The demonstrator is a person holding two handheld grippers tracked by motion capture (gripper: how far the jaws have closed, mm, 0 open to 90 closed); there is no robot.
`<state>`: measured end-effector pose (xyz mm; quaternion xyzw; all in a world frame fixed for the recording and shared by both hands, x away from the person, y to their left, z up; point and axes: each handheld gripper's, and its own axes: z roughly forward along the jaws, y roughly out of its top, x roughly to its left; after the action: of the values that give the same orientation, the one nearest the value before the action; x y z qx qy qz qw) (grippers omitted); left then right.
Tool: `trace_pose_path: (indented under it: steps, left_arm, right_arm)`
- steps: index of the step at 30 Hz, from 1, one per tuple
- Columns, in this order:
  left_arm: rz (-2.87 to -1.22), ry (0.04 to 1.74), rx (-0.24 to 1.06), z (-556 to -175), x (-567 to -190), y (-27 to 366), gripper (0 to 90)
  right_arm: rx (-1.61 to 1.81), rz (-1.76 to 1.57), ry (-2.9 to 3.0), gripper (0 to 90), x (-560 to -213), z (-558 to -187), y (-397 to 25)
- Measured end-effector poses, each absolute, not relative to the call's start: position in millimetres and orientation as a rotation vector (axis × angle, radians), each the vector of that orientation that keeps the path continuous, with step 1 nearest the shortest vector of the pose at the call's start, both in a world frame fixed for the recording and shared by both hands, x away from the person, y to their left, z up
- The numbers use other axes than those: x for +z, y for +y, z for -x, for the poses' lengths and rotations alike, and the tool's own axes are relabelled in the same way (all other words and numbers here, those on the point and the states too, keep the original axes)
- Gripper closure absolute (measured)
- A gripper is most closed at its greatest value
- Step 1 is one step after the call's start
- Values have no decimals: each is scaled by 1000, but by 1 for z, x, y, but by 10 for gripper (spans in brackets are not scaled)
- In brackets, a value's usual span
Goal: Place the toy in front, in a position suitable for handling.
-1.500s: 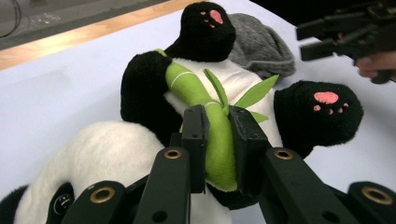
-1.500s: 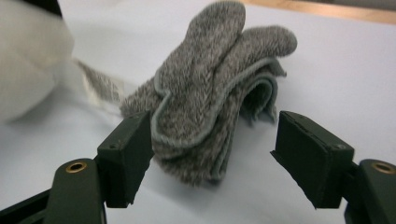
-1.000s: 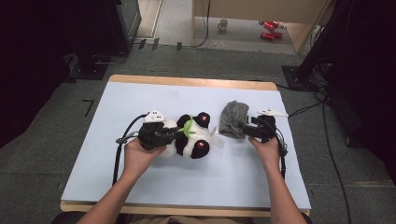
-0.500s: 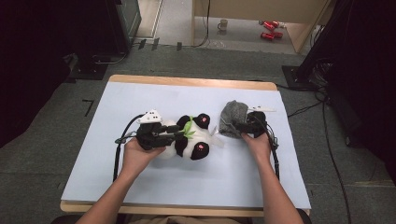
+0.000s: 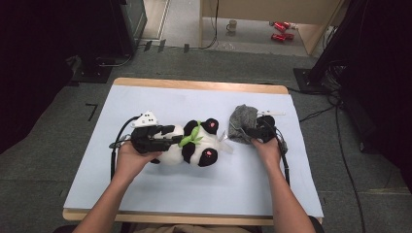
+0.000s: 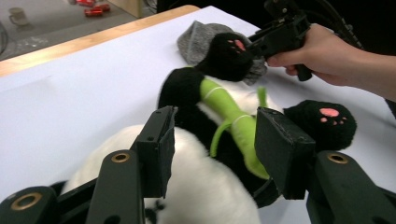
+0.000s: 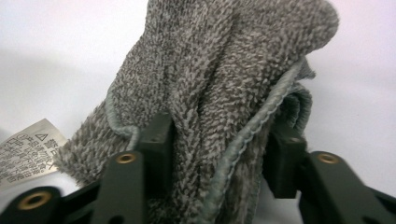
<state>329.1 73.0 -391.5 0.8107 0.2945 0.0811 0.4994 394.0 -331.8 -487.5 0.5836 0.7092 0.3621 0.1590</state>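
Observation:
A black-and-white panda plush (image 5: 197,145) with a green bamboo stalk (image 6: 229,112) lies on its back in the middle of the white table (image 5: 194,194). My left gripper (image 5: 171,141) is shut on its soft white body (image 6: 210,186), one jaw on each side. To the panda's right sits a bunched grey knitted cloth (image 5: 240,120). My right gripper (image 5: 248,132) stands open around a raised fold of the cloth (image 7: 219,93), which fills the gap between the jaws and touches both of them.
A white care label (image 7: 28,149) sticks out beside the cloth. The table's wooden far edge (image 5: 194,85) runs behind both things. Cables (image 5: 286,160) trail from each gripper toward the near edge. Past the table, on the floor, are a mug (image 5: 232,24) and red cans (image 5: 279,30).
My right gripper has moved left onto the grey cloth, so the fold now sits between its jaws. The left gripper and the panda have stayed in place.

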Motion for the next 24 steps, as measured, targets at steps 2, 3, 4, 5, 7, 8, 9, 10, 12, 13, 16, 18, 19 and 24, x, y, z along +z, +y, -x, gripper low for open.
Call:
trace_pose_path:
  steps: [2, 3, 4, 5, 7, 8, 9, 10, 12, 13, 16, 18, 19, 24]
  left_arm:
    - [-1963, 718, 205, -330, -391, 78, 468]
    - [-1964, 727, 203, -330, -392, 81, 461]
    - [-1971, 730, 204, -330, -392, 83, 451]
    - [-1980, 739, 212, -331, -393, 86, 446]
    - [-1983, 752, 216, -332, -394, 93, 440]
    - [-1975, 754, 215, -332, -394, 96, 436]
    - [-1966, 757, 217, -332, -393, 99, 429]
    - [-1960, 760, 219, -332, -393, 102, 427]
    - [-1958, 765, 221, -332, -393, 108, 418]
    - [-1956, 773, 219, -333, -393, 111, 415]
    - [-1951, 787, 225, -334, -395, 119, 405]
    - [-1956, 783, 227, -335, -397, 124, 396]
    - [-1955, 786, 229, -335, -398, 127, 389]
    - [-1946, 803, 210, -338, -403, 138, 371]
  right_arm:
    - [996, -1729, 2068, 579, -484, -399, -330]
    - [1006, -1727, 2072, 604, -484, -399, -330]
    - [1005, -1706, 2086, 633, -483, -399, -329]
    - [996, -1700, 2092, 661, -483, -399, -328]
    - [999, -1689, 2104, 706, -482, -399, -326]
    - [999, -1688, 2109, 721, -482, -399, -326]
    - [1000, -1692, 2112, 737, -481, -399, -325]
    - [1004, -1689, 2119, 750, -481, -399, -326]
    - [1009, -1694, 2124, 767, -480, -400, -326]
    - [1013, -1692, 2124, 771, -480, -400, -326]
    - [1003, -1718, 2136, 781, -475, -401, -327]
    - [1016, -1712, 2133, 785, -471, -401, -326]
    - [1020, -1708, 2132, 785, -469, -401, -325]
    - [1040, -1697, 2130, 787, -462, -399, -324]
